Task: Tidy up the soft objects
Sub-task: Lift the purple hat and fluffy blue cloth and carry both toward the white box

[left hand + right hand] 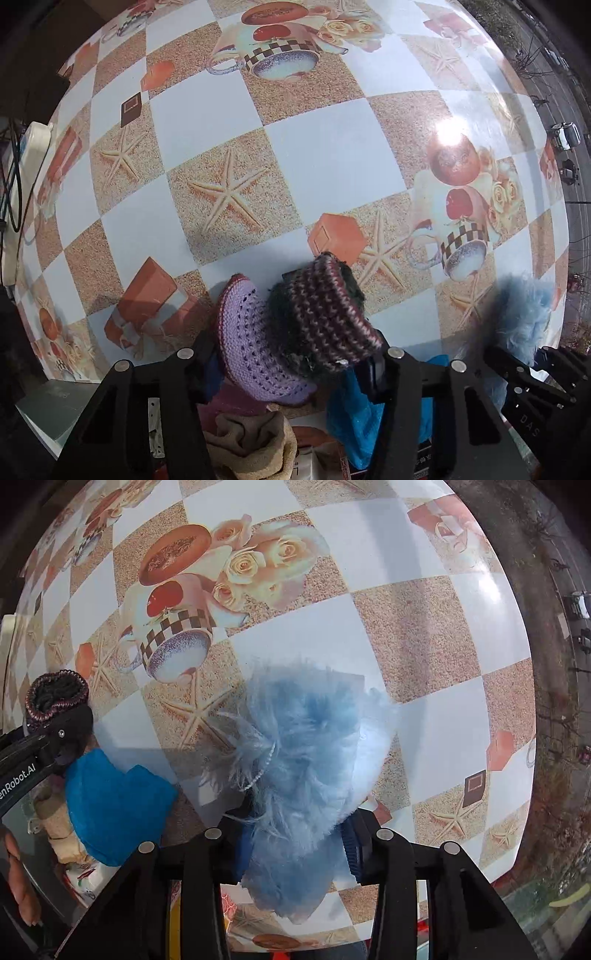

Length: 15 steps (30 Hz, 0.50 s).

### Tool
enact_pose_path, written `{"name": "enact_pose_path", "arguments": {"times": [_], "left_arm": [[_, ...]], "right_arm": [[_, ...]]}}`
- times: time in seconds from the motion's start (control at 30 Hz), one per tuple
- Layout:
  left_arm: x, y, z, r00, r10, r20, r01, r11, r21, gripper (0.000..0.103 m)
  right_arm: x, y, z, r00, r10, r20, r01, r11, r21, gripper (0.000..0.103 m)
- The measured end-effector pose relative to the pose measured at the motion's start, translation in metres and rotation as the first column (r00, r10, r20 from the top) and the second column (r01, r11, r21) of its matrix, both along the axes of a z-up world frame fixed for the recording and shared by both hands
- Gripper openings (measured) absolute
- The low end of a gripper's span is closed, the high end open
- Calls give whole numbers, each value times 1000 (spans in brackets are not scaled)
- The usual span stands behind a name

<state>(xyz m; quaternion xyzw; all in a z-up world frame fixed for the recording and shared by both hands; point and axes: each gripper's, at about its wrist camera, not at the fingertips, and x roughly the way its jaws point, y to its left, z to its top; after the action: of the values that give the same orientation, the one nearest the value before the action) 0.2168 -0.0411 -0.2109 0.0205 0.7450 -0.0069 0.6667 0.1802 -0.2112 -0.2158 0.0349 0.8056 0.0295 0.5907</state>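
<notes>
Knitted hat (pixel 325 317) atop crocheted piece (pixel 255 343), fluffy item (pixel 524 317) right.

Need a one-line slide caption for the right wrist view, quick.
Right gripper clamps a fluffy light-blue piece above the patterned tablecloth; blue cloth lies at left.

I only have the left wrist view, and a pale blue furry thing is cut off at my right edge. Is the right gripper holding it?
Observer: Yes. The right wrist view shows the right gripper with its jaws shut on the furry blue piece.
Operator: Anything on it to watch?
Observer: A thin beaded loop hangs across the fur.
Operator: And the knitted hat?
Observer: From that side the knitted hat shows its round opening, dark inside.
</notes>
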Motion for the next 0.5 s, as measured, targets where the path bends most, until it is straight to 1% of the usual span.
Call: {"name": "enact_pose_path", "arguments": {"times": [0.07,0.1,0.13,0.23,0.37,0.5], "left_arm": [[-2,-1,10,999,8,38,-8,1000,-4,57],[-3,-1,17,998,12,60,-12,1000,-5,57],[-3,-1,24,997,14,82,-14,1000,-4,57],[-6,-5,50,988,3,157,-2,1000,-9,57],[-8,-17,83,972,-32,235,38,999,-22,57],[-12,-38,109,956,-81,283,96,995,-37,57]], "right_arm": [[-4,-9,4,1000,-15,12,14,999,44,32],[-6,-13,9,999,-24,36,22,998,51,32],[-14,-31,18,998,-25,65,21,998,58,32],[-19,-46,38,990,-39,135,29,997,73,32],[-27,-56,57,982,-54,180,42,996,72,32],[-37,-69,72,974,-75,212,62,996,68,32]]}}
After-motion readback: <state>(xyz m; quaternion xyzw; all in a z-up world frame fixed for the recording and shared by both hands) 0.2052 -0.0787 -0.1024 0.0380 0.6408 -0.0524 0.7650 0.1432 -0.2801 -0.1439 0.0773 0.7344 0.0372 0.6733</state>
